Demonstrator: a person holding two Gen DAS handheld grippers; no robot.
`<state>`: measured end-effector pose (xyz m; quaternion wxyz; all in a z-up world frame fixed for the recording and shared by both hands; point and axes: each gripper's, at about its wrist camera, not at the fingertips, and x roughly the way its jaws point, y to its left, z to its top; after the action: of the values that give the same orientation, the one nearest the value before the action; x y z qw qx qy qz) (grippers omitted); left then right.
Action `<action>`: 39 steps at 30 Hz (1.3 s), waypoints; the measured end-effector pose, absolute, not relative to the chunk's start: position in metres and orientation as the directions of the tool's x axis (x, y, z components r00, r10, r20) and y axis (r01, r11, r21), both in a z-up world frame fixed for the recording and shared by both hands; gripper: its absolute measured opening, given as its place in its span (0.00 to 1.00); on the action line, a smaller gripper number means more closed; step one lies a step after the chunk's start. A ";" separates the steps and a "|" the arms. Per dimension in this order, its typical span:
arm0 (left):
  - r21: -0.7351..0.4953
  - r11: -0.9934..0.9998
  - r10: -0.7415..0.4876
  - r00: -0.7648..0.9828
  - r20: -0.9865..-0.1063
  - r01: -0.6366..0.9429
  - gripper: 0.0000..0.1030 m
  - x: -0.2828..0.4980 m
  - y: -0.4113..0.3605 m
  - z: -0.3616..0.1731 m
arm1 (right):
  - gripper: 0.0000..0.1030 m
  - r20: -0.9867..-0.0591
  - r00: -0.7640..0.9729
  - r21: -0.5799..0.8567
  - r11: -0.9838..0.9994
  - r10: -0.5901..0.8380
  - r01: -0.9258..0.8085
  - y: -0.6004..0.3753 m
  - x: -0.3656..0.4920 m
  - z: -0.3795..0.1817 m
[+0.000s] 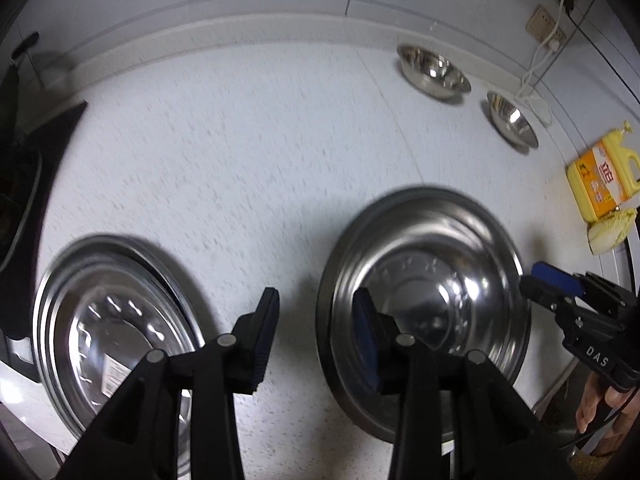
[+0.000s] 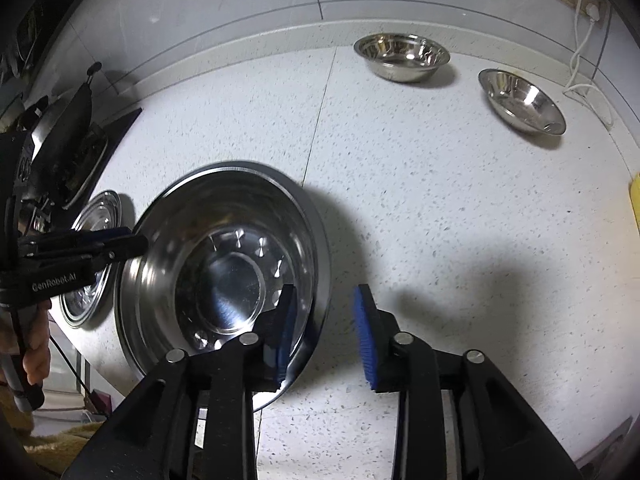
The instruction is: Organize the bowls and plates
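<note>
Both black two-finger grippers, left (image 1: 316, 334) and right (image 2: 326, 334), have jaws apart astride opposite rims of the large round steel plate (image 2: 224, 276) at 9 o'clock on the speckled countertop (image 2: 440, 220), likely needing closing next.

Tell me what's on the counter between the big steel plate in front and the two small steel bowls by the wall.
Nothing: between the large steel plate and the two small steel bowls, only bare speckled white countertop with a thin seam shows, clearest in the right wrist view.
</note>
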<state>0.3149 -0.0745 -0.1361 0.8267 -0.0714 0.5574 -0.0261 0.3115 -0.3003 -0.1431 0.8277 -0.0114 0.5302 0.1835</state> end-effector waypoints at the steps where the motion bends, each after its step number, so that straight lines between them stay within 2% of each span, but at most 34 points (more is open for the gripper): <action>1: -0.151 0.988 -0.125 0.388 -0.913 -0.037 0.36 0.317 -0.075 -0.131 | 0.29 -0.878 0.380 0.174 0.933 0.291 -0.314 -0.303 0.312 -0.141; 5: -0.172 0.985 -0.142 0.412 -0.900 -0.036 0.36 0.326 -0.088 -0.118 | 0.35 -0.865 0.416 0.161 0.940 0.281 -0.300 -0.318 0.314 -0.131; 13: -0.208 0.975 -0.219 0.423 -0.879 0.073 0.36 0.354 -0.162 -0.098 | 0.42 -0.830 0.518 0.127 0.975 0.206 -0.183 -0.381 0.338 -0.105; 21: -0.219 0.959 -0.277 0.418 -0.865 0.182 0.36 0.410 -0.240 -0.086 | 0.42 -0.815 0.559 0.143 0.988 0.151 -0.058 -0.440 0.378 -0.099; 39: -0.254 0.942 -0.319 0.360 -0.877 0.218 0.36 0.522 -0.320 -0.137 | 0.43 -0.812 0.563 0.252 0.963 0.158 0.094 -0.515 0.502 -0.143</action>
<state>0.5216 -0.3205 -0.1374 0.8231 -0.0468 0.5419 -0.1630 0.5017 -0.5147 -0.1429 0.8736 0.1346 0.4673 0.0182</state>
